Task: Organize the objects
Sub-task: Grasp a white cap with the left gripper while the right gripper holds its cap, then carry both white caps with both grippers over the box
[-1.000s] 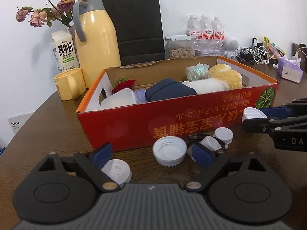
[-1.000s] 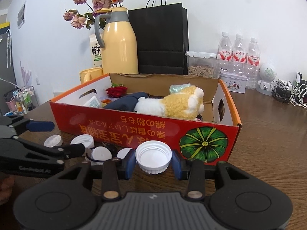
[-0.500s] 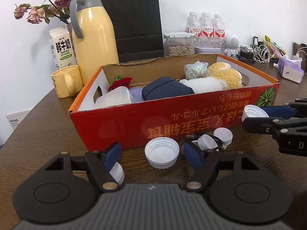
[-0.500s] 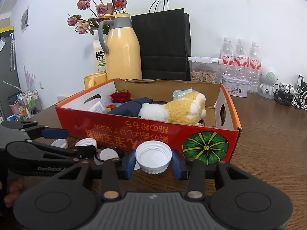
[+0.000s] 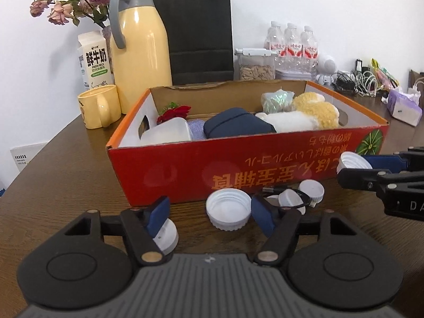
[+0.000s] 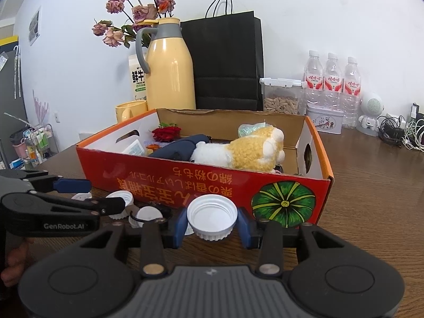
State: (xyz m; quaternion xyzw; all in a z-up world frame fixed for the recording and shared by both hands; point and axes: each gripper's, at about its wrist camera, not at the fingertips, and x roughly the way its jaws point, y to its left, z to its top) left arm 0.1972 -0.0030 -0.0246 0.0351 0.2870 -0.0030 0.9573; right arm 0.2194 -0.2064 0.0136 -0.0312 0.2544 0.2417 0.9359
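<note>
White cap pinched in right claw; left claw gapes empty over loose caps before red box.

A cardboard box sits on a table, holding a plush toy at its right end and a lidded container at its left. Bottle caps lie before the box. Behind it (against the wall) stand a thermos, paper bag and water bottles; a mug stands left.

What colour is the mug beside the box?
Pale yellow mug; the left wrist view shows it best.
</note>
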